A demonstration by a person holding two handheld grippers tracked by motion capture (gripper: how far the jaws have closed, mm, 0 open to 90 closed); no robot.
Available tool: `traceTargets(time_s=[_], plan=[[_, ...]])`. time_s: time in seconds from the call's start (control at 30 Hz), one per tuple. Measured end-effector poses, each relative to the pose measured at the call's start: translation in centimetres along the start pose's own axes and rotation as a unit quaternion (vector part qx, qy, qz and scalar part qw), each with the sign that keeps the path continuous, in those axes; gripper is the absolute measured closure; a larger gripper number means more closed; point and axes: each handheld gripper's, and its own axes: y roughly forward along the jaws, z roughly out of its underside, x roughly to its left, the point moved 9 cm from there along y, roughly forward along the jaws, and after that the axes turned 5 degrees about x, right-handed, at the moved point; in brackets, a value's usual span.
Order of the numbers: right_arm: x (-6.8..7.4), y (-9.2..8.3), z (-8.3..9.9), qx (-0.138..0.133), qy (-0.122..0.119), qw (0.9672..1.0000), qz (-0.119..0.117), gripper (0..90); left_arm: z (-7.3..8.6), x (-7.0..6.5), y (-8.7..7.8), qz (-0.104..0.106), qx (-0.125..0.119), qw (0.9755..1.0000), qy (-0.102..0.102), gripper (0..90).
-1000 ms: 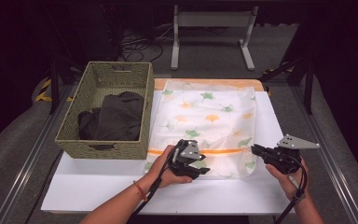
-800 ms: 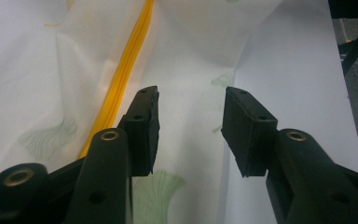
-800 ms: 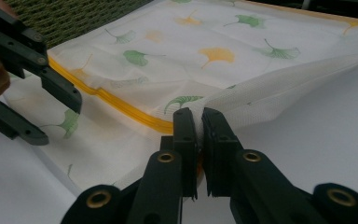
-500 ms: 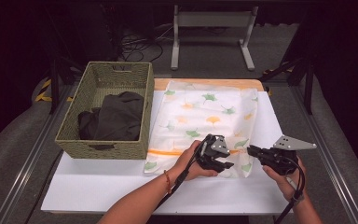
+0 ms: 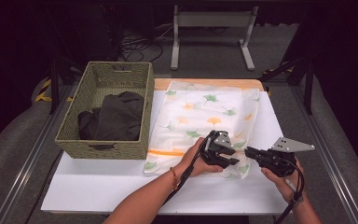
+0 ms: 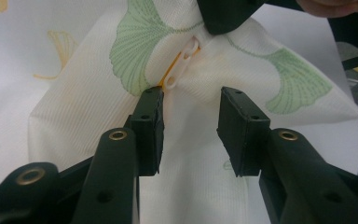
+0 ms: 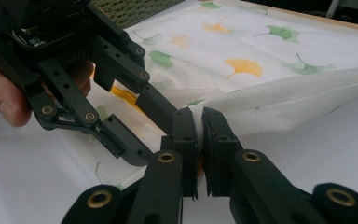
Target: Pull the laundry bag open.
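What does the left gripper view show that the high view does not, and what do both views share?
Left gripper view: a white zipper pull on the pillowcase corner, beyond its open jaws, which have just been closing.

High view: a woven basket holding dark cloth, and the right gripper at that corner.

Both: the leaf-print pillowcase and the left gripper.

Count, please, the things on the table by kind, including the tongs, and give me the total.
Tongs: 2, left and right
Leaf-print pillowcase: 1
Woven basket: 1
Dark cloth in the basket: 1
Total: 5
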Motion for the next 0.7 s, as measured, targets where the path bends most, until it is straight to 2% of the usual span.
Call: traceTargets(time_s=[0.13, 0.27, 0.43, 0.5, 0.57, 0.7], plan=[[0.3, 0.01, -0.03, -0.002, -0.006, 0.9999, -0.009, 85.3, -0.36, 0.06, 0.21, 0.009, -0.004, 0.9999, -0.008, 61.3], [0.49, 0.04, -0.06, -0.002, -0.01, 0.9999, -0.014, 85.2, -0.55, -0.03, 0.31, 0.017, -0.006, 0.9998, -0.005, 63.1], [0.42, 0.11, 0.02, -0.002, -0.008, 0.9999, -0.013, 85.2, -0.55, 0.05, 0.5, 0.02, -0.005, 0.9997, -0.01, 71.1], [0.43, 0.13, 0.05, -0.001, -0.008, 0.9999, -0.013, 85.2, -0.57, 0.13, 0.42, 0.025, -0.008, 0.9995, -0.019, 74.0], [0.4, 0.14, 0.07, 0.002, -0.01, 0.9999, -0.009, 85.2, -0.59, 0.13, 0.37, 0.027, -0.01, 0.9994, -0.022, 81.2], [0.49, 0.23, 0.1, 0.003, -0.011, 0.9999, -0.01, 85.2, -0.58, 0.11, 0.36, 0.033, -0.008, 0.9991, -0.024, 86.0]])
